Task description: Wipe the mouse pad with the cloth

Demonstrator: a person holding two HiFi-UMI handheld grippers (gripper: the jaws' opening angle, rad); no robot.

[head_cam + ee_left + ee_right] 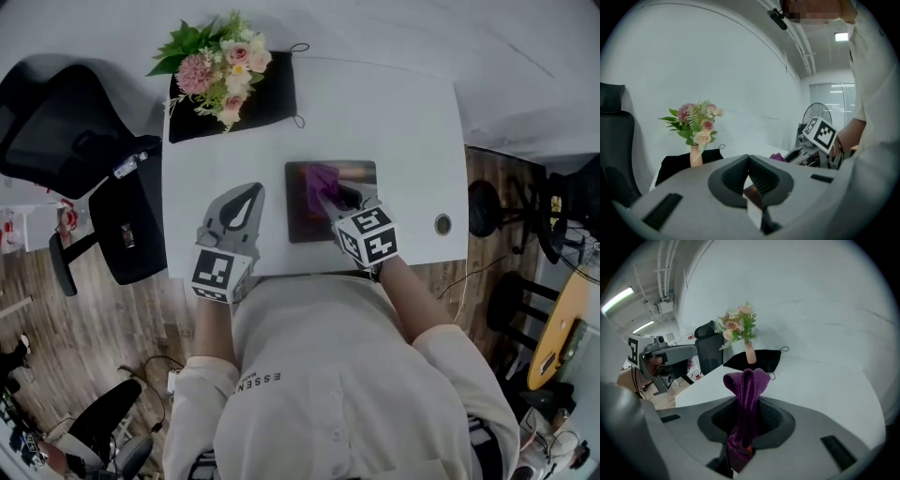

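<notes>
Right claw [337, 199] is clamping a purple terry cloth [746, 380]; its jaws are closing tightly on the fabric, which is bunching into a fold beyond the tips and trailing back between them. The cloth is sitting over the far left part of a dark rectangular mouse pad [305, 220], which is lying flat near the front edge of the white worktop [403, 141], directly ahead of the person. Whether the cloth is pressing on the pad's surface cannot be made out. Left claw [251, 192] is resting on the worktop just left of the pad, apart from it, with its jaws drawn together at the tips and nothing held between them. At the far left corner, a bunch of pink and cream flowers [216, 61] in a slim pink vase [749, 352] is standing on a black fabric piece [262, 98]. A black office chair [56, 122] is standing off the worktop's left side.
</notes>
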